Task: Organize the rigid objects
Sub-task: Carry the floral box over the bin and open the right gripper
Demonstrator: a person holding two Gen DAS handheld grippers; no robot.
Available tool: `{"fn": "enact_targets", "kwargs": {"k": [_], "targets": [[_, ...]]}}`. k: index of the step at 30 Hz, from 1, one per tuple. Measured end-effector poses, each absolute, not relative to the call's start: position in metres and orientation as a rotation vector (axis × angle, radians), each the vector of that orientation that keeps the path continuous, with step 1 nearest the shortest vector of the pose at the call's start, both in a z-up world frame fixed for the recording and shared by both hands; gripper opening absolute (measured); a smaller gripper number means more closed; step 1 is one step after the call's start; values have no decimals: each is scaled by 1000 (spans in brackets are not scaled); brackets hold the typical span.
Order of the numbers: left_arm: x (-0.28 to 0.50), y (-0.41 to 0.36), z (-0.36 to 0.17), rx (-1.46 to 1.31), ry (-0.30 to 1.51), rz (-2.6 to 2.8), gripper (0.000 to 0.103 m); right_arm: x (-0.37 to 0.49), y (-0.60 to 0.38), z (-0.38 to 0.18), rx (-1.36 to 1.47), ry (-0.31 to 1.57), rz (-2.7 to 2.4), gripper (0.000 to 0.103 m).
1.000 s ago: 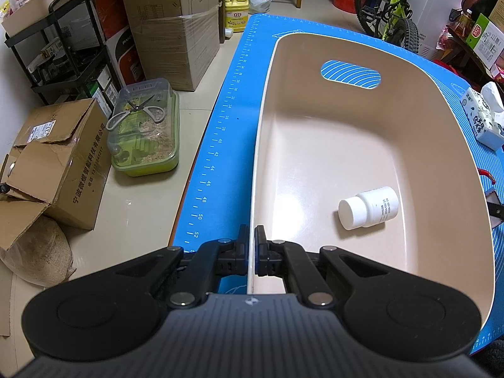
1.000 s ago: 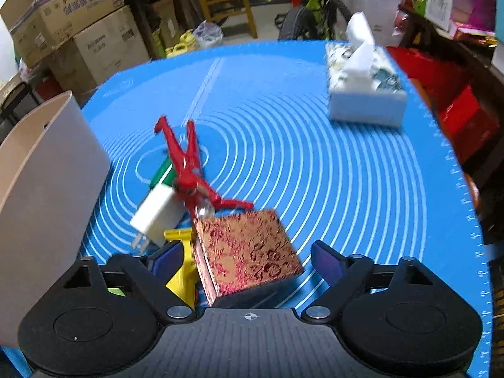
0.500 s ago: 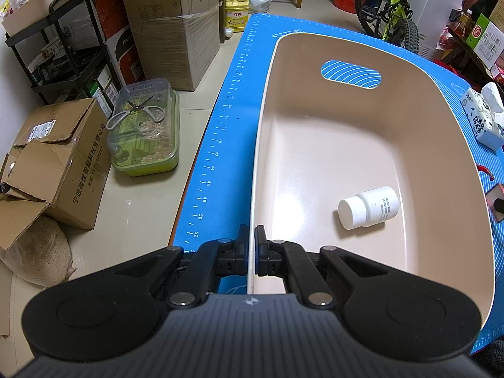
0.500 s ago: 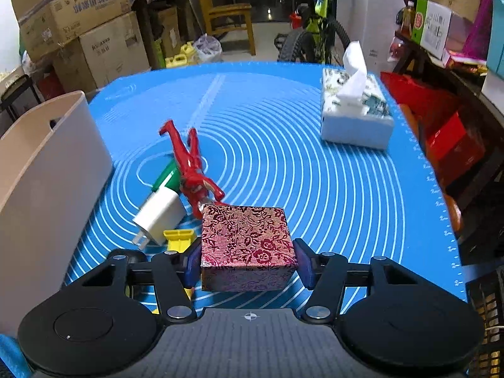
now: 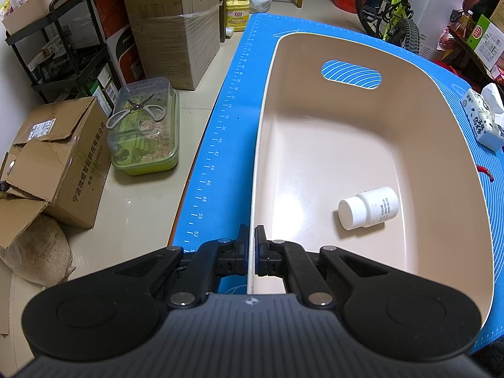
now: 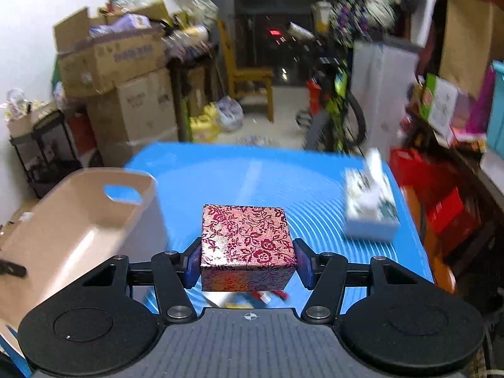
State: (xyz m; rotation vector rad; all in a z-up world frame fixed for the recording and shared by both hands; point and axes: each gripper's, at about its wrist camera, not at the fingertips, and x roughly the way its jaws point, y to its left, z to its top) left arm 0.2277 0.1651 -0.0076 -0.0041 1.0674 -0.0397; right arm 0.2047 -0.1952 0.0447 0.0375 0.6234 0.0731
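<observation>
— Item condition?
— I see a red floral-patterned box (image 6: 247, 245), square and level, held above the blue mat (image 6: 239, 173), right of the beige bin (image 6: 78, 230).
— Grippers?
— Right gripper (image 6: 249, 263) clamps the box's sides. Left gripper (image 5: 251, 252) pinches the bin's near rim; white pill bottle (image 5: 368, 208) lies inside.

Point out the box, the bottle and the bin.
box (image 6: 245, 233), right wrist view, on its patterned top face.
bottle (image 5: 376, 208), left wrist view, on its labelled side.
bin (image 5: 362, 145), left wrist view, on its bare floor.
</observation>
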Motion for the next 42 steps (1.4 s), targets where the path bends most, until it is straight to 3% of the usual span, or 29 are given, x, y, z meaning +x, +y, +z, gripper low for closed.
{"fn": "enact_targets", "kwargs": {"k": [11,21,34,40,42], "targets": [[226,165,-8,-5,1069,-38,5,228,-97,77,-40,565,260,63],[225,165,-8,-5,1071,-38,5,245,-9,34,-168,713,407,63],[226,165,-7,-3,1071,-37,5,253,25,-11,-287,877,421,62],[227,164,-7,-1,1072,-37,5,249,13,-4,-208,868,431,74],[227,164,-7,-1,1072,-37,5,245,7,4,-192,840,423,82]]}}
